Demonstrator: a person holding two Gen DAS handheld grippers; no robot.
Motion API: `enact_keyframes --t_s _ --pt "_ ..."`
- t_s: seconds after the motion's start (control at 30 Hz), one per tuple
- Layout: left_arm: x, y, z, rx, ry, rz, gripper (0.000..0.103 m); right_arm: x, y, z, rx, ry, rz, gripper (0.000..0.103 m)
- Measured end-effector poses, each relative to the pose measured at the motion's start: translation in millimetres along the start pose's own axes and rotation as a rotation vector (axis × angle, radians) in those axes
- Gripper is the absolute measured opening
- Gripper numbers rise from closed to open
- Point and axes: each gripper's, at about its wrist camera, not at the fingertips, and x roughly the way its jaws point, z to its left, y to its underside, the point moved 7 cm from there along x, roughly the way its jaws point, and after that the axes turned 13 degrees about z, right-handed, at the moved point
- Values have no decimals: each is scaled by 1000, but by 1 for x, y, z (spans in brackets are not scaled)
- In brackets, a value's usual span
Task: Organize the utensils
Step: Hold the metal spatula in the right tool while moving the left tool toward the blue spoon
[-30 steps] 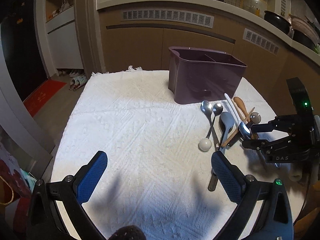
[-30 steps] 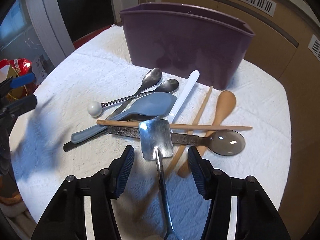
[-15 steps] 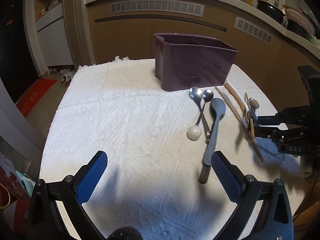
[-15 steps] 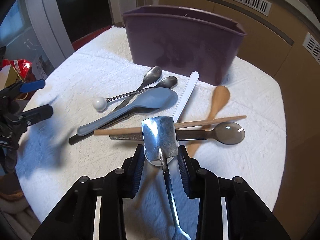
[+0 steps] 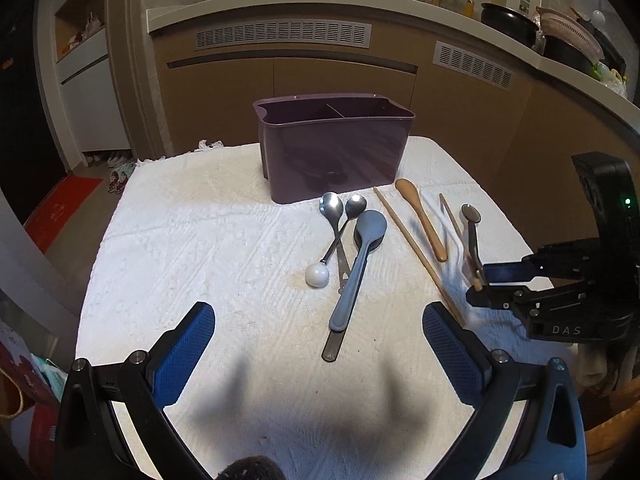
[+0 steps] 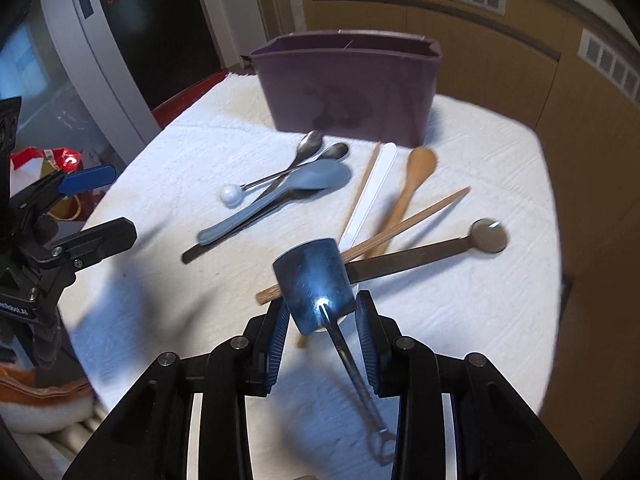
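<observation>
White-clothed table bare on its left half, purple bin near far edge, left gripper fingers spread wide, empty, right gripper tipped downward, fingers clamped on metal scoop

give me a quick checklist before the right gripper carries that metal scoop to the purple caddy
1. Right gripper closed on the metal scoop: ok.
2. Scoop clear of the chopstick and flat metal spoon under it: cannot tell.
3. Purple caddy upright, top open: ok.
4. Caddy compartments empty: cannot tell.
5. Left gripper open, holding nothing, away from the pile: ok.
</observation>
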Motion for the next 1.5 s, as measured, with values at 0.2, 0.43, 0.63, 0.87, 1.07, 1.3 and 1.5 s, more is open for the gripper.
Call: enact_keyframes --t_s 0.2,0.43,0.63,0.87,1.07,1.3,1.5 --pt "1 14 26 -73 8 28 103 19 -7 23 -36 -11 16 37" --pt "7 31 54 -119 10 46 103 23 2 35 -137 38 49 45" --pt "15 39 63 -146 21 62 103 19 7 34 -191 68 48 63" --pt "21 43 55 -120 43 83 103 38 1 31 -201 79 98 40" --pt "25 46 58 -128 44 94 103 43 -3 25 -175 75 95 39" --pt "28 48 54 -126 50 111 103 53 -9 27 -175 136 105 33" --pt "22 45 55 -127 39 98 103 25 -3 33 -172 137 59 32"
